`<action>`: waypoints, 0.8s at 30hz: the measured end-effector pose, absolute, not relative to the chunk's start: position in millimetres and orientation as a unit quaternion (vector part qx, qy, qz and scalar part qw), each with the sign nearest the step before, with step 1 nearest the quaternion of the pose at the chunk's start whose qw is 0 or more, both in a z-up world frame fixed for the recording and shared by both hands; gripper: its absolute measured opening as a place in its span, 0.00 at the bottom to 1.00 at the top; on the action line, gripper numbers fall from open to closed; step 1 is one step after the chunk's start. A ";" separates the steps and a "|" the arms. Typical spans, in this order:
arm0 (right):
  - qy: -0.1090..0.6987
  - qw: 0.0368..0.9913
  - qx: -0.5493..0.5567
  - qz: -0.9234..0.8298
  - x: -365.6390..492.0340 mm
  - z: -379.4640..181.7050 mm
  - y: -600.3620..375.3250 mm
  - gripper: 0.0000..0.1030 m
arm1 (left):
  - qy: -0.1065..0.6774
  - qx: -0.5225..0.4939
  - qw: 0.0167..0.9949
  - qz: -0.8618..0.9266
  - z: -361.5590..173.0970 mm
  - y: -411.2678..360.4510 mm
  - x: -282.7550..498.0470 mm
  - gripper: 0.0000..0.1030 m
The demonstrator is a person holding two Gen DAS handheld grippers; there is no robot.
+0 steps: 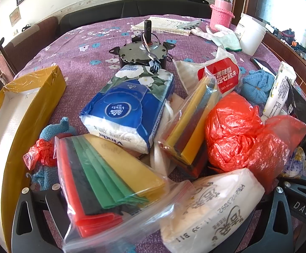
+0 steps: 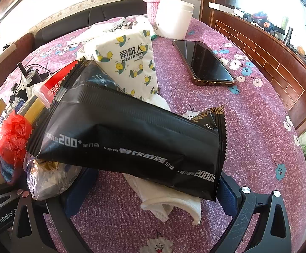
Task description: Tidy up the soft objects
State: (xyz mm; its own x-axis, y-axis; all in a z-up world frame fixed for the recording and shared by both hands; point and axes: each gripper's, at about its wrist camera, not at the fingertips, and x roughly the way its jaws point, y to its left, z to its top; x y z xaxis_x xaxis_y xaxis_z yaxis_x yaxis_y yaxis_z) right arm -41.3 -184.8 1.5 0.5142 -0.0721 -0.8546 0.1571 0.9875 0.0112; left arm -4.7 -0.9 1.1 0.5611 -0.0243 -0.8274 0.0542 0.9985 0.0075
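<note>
In the left wrist view my left gripper [image 1: 153,213] is open wide and low over a heap of soft goods. A zip bag of coloured sheets [image 1: 110,181] and a white tissue pack [image 1: 212,208] lie between its fingers. Beyond them are a blue Vinda tissue pack [image 1: 127,109], a second bag of coloured sheets [image 1: 195,122] and a crumpled red plastic bag [image 1: 237,135]. My right gripper [image 2: 150,200] is open too. A black foil packet [image 2: 127,130] lies across its gap over a white cloth [image 2: 169,204]. A lemon-print tissue pack [image 2: 129,63] sits behind.
An open yellow box [image 1: 37,97] stands at the left. A metal motor [image 1: 144,52], pink bottle [image 1: 221,12], white tub [image 2: 174,19] and phone [image 2: 205,63] occupy the far side. The purple flowered tablecloth [image 2: 258,137] is bare at right, near the table's edge.
</note>
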 end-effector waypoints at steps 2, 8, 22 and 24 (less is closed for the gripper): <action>0.496 0.865 0.042 -0.059 -37.6 1.9 -186.5 0.99 | 0.472 0.022 0.881 -0.022 1.4 -2.4 -5.0 1.00; 0.538 0.843 -0.002 -0.004 -32.2 5.0 -190.9 0.99 | 0.490 0.035 0.871 -0.017 5.1 -8.2 -12.6 0.99; 0.353 0.932 0.034 0.076 -104.0 94.6 -211.4 1.00 | 0.352 0.041 0.935 -0.008 83.7 78.7 -109.5 0.90; 0.403 0.913 0.020 0.054 -87.7 79.3 -202.0 0.98 | 0.370 0.031 0.928 -0.027 75.1 84.1 -108.2 0.90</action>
